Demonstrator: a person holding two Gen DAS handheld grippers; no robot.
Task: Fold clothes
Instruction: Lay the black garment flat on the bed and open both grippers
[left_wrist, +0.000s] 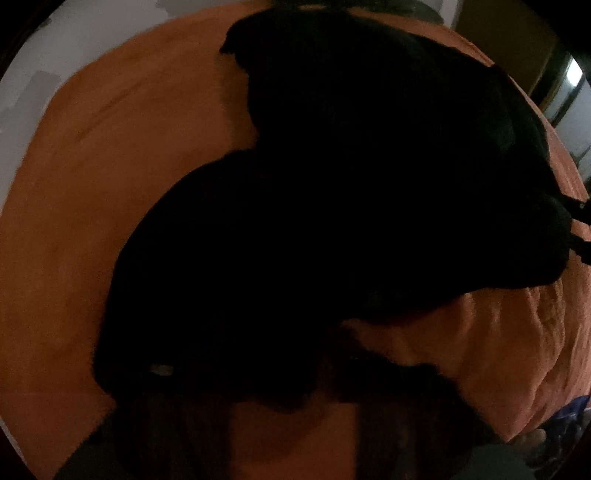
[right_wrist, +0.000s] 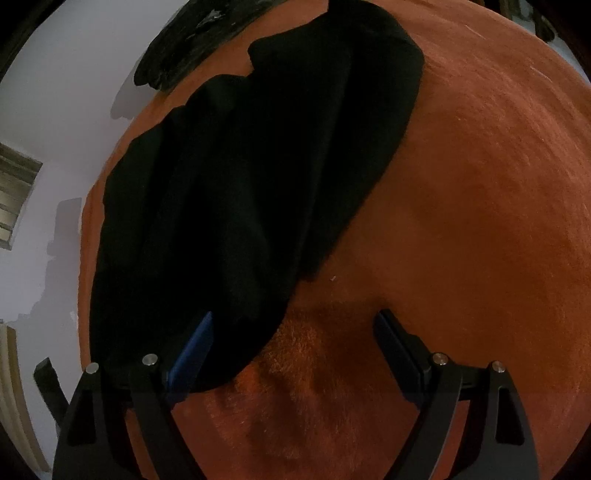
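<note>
Only the right wrist view shows a hand-held gripper plainly: the right hand-held gripper (right_wrist: 293, 336) stands wide, its blue pad (right_wrist: 194, 354) over the near edge of the black garment (right_wrist: 251, 177), nothing pinched. The left wrist view is filled by the black garment (left_wrist: 314, 221); the left hand-held gripper lies hidden in the dark beneath it, closed. The garment lies folded lengthwise, creased, on the orange blanket (right_wrist: 480, 221), a second dark item (right_wrist: 184, 48) beyond its far end.

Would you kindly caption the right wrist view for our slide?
Open right gripper poised over the near edge of a black garment on an orange blanket.
</note>
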